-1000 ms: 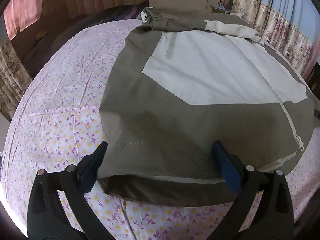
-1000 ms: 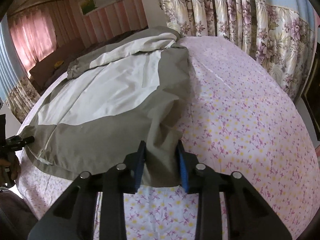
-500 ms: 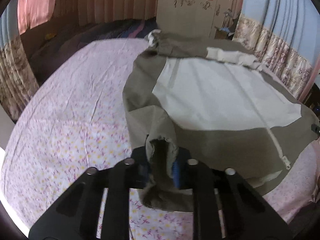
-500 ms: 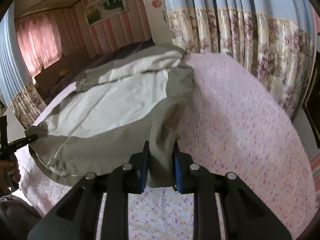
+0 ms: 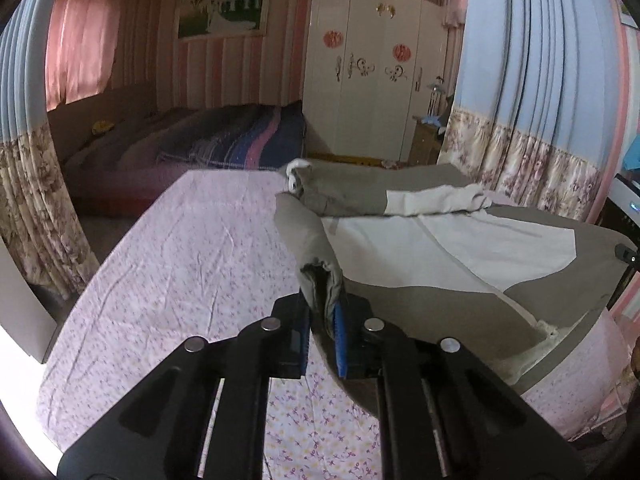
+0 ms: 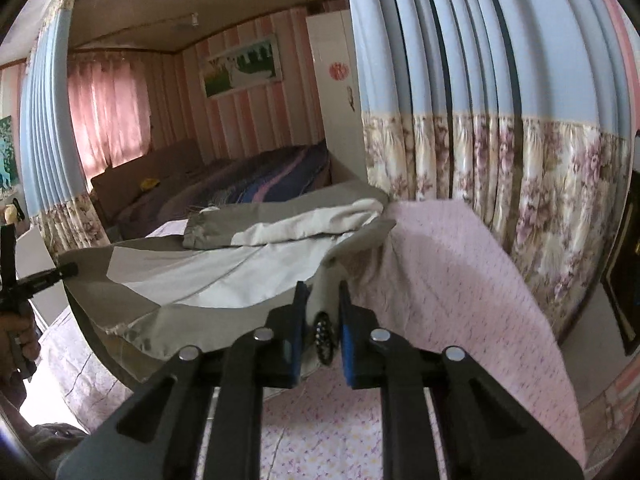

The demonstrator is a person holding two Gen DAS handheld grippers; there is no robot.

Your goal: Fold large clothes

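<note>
An olive and off-white jacket (image 5: pixel 448 256) lies on the bed with its near hem lifted. My left gripper (image 5: pixel 322 320) is shut on the hem's left corner, with bunched olive cloth between the blue pads. My right gripper (image 6: pixel 322 320) is shut on the hem's right corner, where the jacket (image 6: pixel 224 276) hangs in a sagging curve above the sheet. A folded sleeve (image 5: pixel 384 196) lies across the jacket's far end. The left gripper's tip also shows at the left of the right wrist view (image 6: pixel 64 270).
The bed has a pink flowered sheet (image 5: pixel 192 264). Floral curtains (image 6: pixel 520 184) hang close on the right. A second bed with a dark striped blanket (image 5: pixel 224 144) and a white wardrobe (image 5: pixel 372 72) stand beyond.
My left gripper closed on the hem corner, which it only straddled a second ago. Both grippers rose and lifted the near hem off the sheet.
</note>
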